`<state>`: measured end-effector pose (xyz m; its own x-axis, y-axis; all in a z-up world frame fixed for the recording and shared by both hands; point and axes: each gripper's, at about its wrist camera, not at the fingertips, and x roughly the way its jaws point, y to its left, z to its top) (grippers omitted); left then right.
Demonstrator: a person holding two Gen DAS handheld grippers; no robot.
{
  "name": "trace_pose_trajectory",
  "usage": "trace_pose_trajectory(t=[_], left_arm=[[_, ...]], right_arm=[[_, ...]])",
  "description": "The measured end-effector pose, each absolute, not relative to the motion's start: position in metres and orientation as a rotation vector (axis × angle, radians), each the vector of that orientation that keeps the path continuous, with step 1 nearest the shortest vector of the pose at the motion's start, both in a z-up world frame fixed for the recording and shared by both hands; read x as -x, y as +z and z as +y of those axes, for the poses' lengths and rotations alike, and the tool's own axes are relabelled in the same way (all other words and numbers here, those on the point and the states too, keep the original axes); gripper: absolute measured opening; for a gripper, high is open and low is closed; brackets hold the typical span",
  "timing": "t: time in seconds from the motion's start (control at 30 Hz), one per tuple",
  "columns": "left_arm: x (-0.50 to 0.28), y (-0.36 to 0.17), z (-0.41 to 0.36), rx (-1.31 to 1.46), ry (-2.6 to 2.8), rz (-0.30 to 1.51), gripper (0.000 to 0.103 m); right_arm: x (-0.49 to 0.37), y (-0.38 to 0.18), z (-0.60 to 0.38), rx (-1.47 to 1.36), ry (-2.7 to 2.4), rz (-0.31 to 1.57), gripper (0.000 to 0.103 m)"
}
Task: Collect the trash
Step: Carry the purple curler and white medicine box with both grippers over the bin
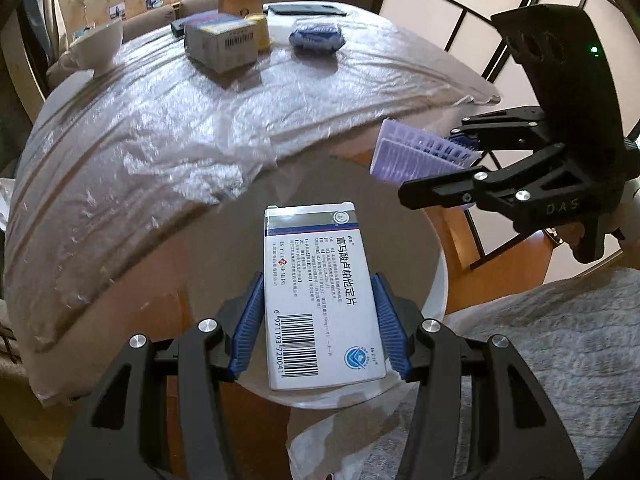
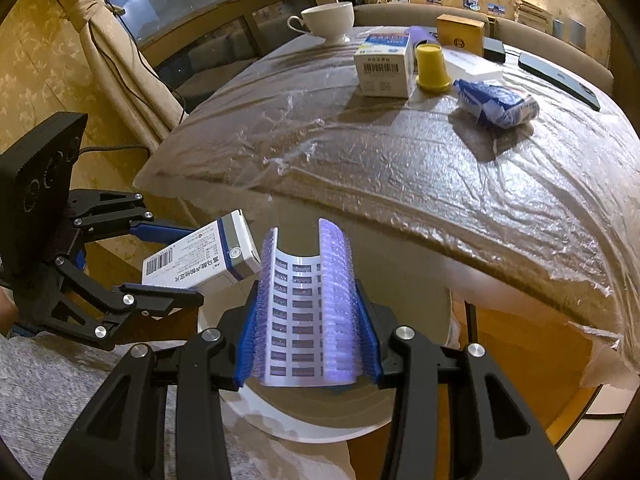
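Note:
My left gripper (image 1: pixel 318 320) is shut on a white medicine box (image 1: pixel 322 296) with a barcode and holds it over the round white trash bin (image 1: pixel 438 280) beside the table. The box also shows in the right wrist view (image 2: pixel 200 258). My right gripper (image 2: pixel 308 336) is shut on a purple blister pack (image 2: pixel 308 304), bent into a U, also above the bin (image 2: pixel 320 424). In the left wrist view the pack (image 1: pixel 416 152) sits at the right, held by the right gripper (image 1: pixel 460 172).
A table under clear plastic sheet (image 2: pixel 400 152) holds a white cup (image 2: pixel 328 20), a white barcode box (image 2: pixel 384 64), a yellow cup (image 2: pixel 430 68), a blue-white packet (image 2: pixel 496 104), a brown box (image 2: pixel 460 34) and a dark phone (image 2: pixel 560 80). A curtain (image 2: pixel 100 40) hangs left.

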<state>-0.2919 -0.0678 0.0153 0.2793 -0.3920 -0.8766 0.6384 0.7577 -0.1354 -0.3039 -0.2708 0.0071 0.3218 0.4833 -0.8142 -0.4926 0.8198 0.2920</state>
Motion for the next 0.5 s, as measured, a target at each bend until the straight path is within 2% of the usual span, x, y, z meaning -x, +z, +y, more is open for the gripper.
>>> trace_pose_trajectory(t=[0.5], left_arm=[[0.277, -0.019, -0.065, -0.274, -0.634, 1.167, 0.054]], right_arm=[[0.299, -0.022, -0.271, 0.038, 0.612, 1.13, 0.042]])
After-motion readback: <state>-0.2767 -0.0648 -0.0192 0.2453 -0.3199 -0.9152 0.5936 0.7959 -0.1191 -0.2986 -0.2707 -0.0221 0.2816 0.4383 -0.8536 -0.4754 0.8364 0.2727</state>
